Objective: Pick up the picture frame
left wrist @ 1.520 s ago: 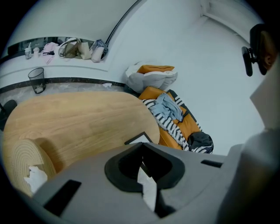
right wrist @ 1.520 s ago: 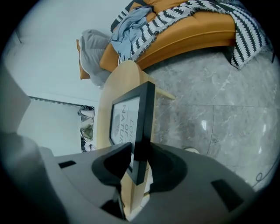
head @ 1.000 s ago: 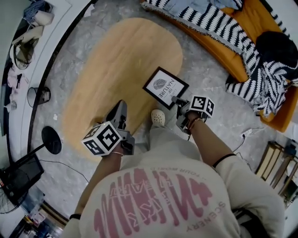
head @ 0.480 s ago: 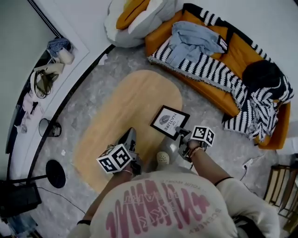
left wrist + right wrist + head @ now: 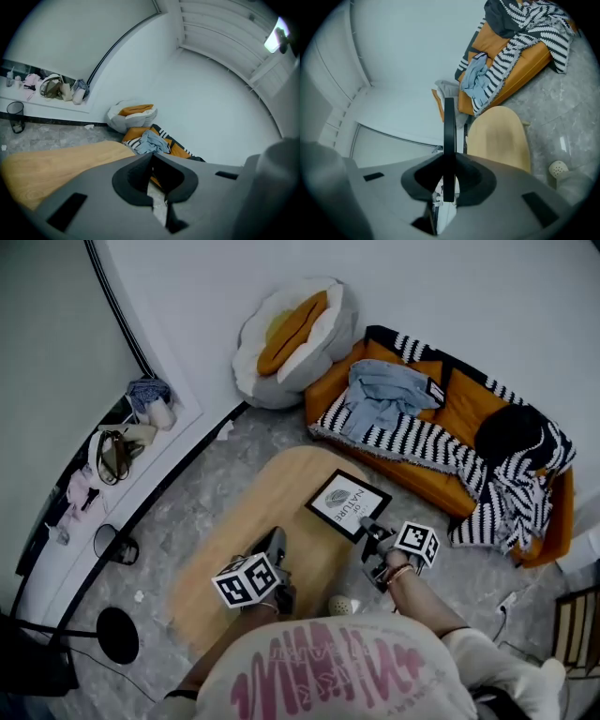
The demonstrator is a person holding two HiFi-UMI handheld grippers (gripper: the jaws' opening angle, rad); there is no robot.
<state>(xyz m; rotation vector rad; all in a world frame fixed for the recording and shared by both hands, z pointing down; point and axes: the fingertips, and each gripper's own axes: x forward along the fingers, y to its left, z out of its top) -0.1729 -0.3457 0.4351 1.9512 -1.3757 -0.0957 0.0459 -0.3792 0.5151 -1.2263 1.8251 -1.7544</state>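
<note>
**In the right gripper (image 5: pixel 367 529): the picture frame (image 5: pixel 349 505), off the surface (image 5: pixel 248 521)**

Head view. Black-edged picture frame with a white print, face up and tilted, pinched at its near corner by the right gripper, over the right edge of the oval wooden surface. To its left and apart from it, the left gripper (image 5: pixel 276 536), also above the wood. By the surface's near end, a pale perforated shoe (image 5: pixel 342 604) on the grey stone floor (image 5: pixel 192 488). Farther off, an orange sofa (image 5: pixel 464 404) under a black-and-white striped blanket (image 5: pixel 412 442) and a pale blue garment (image 5: pixel 384 390). Beside it, a grey-white beanbag (image 5: pixel 314 348) against the wall.

Left gripper view. Fingers (image 5: pixel 98 185) closed tip to tip, nothing between them. Wooden surface low at left, beanbag and sofa beyond.

Right gripper view. Frame edge-on, a thin black bar standing upright between the fingers (image 5: pixel 511 187), both pressed against it. Surface below and well apart from the frame, sofa past it.
</note>
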